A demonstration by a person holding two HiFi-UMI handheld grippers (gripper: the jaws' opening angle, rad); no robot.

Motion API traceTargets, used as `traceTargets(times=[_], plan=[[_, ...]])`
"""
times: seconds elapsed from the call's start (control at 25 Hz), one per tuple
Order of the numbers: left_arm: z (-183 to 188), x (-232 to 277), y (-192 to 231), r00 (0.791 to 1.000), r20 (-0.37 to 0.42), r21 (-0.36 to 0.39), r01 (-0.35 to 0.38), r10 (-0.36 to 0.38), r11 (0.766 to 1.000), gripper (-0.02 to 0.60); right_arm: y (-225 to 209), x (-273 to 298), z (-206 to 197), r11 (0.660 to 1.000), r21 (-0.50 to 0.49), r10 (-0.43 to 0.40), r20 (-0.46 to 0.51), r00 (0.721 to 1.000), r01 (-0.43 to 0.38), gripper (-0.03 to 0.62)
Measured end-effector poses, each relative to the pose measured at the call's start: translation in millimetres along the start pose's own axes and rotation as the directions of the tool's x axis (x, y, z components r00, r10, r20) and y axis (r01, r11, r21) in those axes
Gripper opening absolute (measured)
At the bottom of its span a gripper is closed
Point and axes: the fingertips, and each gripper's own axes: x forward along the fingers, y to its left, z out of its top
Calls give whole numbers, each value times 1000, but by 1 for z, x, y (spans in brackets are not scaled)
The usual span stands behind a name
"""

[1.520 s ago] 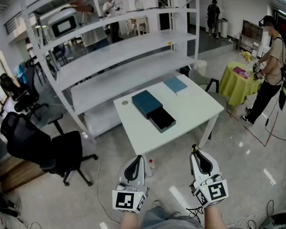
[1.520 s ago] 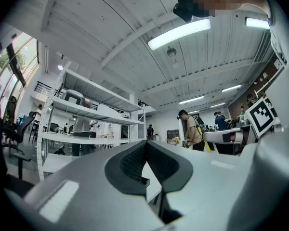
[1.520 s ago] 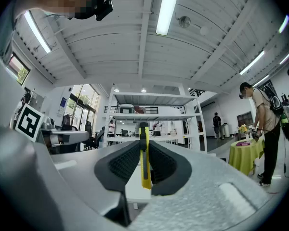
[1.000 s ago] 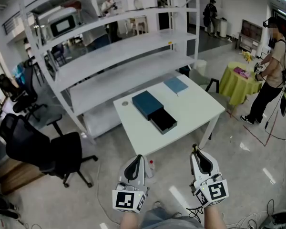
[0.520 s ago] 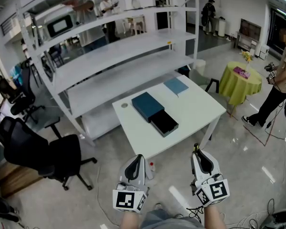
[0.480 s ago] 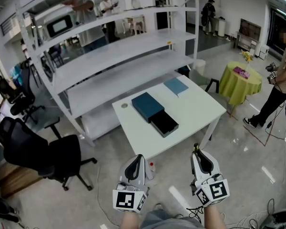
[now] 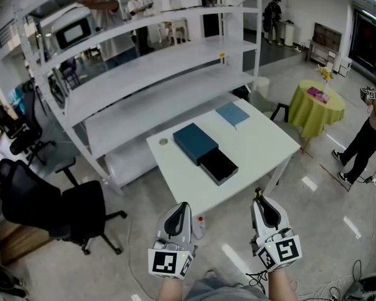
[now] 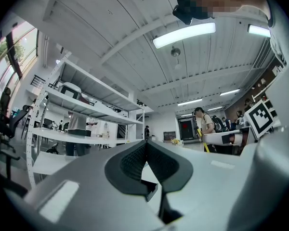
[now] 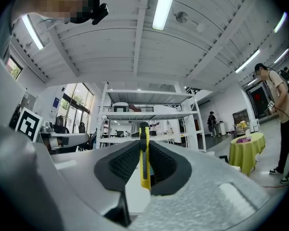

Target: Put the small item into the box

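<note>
A dark teal box lies on the white table, with its black inner tray slid out toward me. Both grippers are held low, well short of the table's near edge. My right gripper is shut on a slim yellow item that stands upright between the pads; in the right gripper view the gripper points at the shelving. My left gripper is shut with nothing between its pads, as the left gripper view shows.
A flat light-blue box and a small round thing also lie on the table. Behind it stands white shelving. A black office chair is at left; a green-draped table and a person at right.
The view has crept toward the table, which now sits slightly lower and to the right. The person at right has walked toward the frame's edge. Both grippers hold their pose.
</note>
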Motion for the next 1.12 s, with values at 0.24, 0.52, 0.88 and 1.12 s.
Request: traceTargets(times=[0.24,0.52,0.88,1.12], plan=[[-2,12,16,1000,3,-5,20,-20,1000,15,3,17,-3,1000,1,-19,2,1000,19,63],[-7,16,29,999,3,-12,40,-40,999,15,8,26,-6,999,4,-40,4,999,40,63],[-12,20,38,999,7,-31,51,-51,998,15,10,29,-9,998,-12,-57,-8,998,57,63],[-15,30,41,999,5,-38,48,-48,998,15,3,40,-8,998,-16,-56,-10,998,56,63]])
